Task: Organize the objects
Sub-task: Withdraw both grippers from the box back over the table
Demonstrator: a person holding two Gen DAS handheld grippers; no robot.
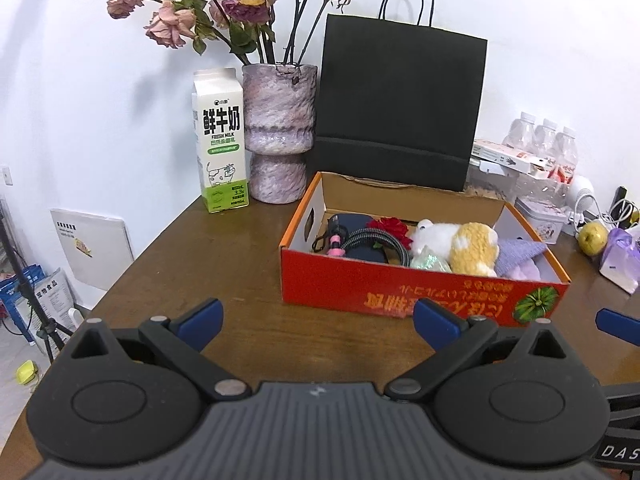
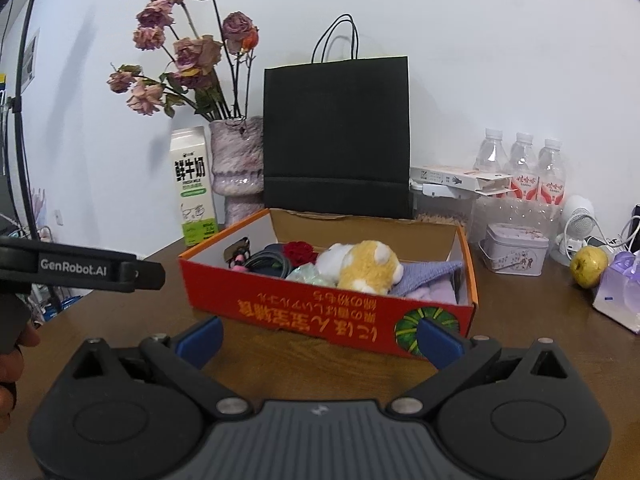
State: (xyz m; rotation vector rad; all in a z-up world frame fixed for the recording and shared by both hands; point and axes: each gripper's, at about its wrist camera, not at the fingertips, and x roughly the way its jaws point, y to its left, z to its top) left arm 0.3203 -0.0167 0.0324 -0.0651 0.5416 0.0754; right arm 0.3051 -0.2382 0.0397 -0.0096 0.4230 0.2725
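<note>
Left gripper [image 1: 318, 322] and right gripper [image 2: 320, 340] spread wide, empty, near red cardboard box [image 1: 400, 292] holding plush toy [image 1: 472, 248].

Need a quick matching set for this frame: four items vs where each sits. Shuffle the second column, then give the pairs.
1. milk carton
2. plush toy
3. black paper bag
4. apple

A. inside the red box
B. behind the box, against the wall
C. left of the vase
D. on the table, right of the box

Pairs: 1-C, 2-A, 3-B, 4-D
</note>
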